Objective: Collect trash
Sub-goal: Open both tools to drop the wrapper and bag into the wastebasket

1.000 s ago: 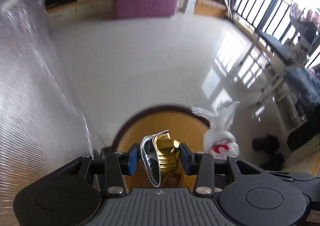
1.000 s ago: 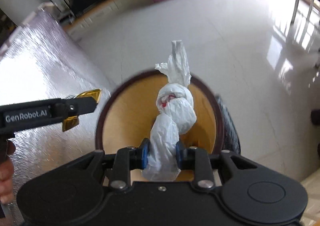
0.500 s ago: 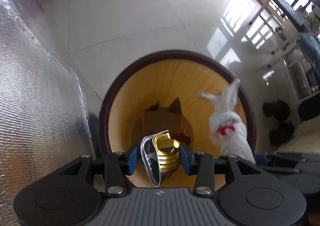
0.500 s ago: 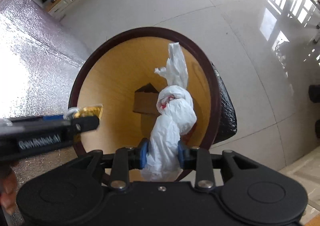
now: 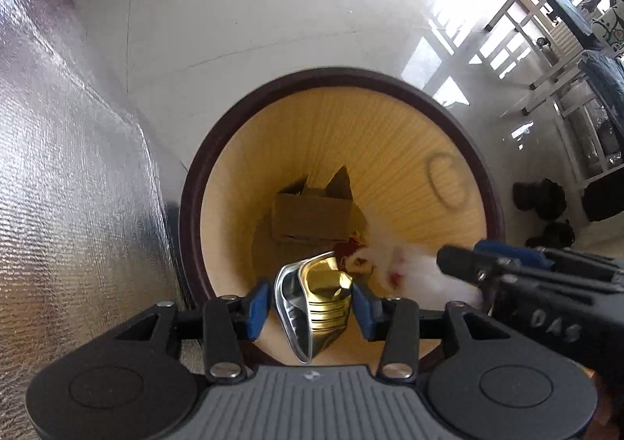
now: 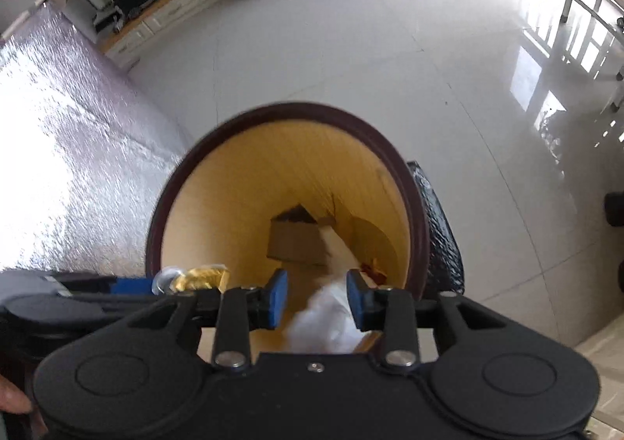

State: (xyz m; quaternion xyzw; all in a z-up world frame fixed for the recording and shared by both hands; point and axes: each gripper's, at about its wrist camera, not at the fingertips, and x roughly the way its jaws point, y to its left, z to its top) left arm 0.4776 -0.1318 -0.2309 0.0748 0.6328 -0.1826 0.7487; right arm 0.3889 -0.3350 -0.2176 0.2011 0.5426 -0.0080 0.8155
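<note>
Left gripper (image 5: 310,305): jaws opening, crushed gold-and-silver metal can (image 5: 318,303) between them, pad contact unclear. Right gripper (image 6: 316,299): jaws opening, blurred white plastic bag (image 6: 325,323) loose between them, above the round yellow-lined bin (image 6: 405,182).

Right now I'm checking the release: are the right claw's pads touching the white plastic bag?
Apart. The right wrist view shows the right claw opening, a gap beside each pad, the white plastic bag dropping between.

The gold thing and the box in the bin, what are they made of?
Gold thing: probably thin metal, a crushed can; mirror-shiny gold outside, silvery inside, with dented folds. Box: likely cardboard; dull brown, flat sides, open flaps.
</note>
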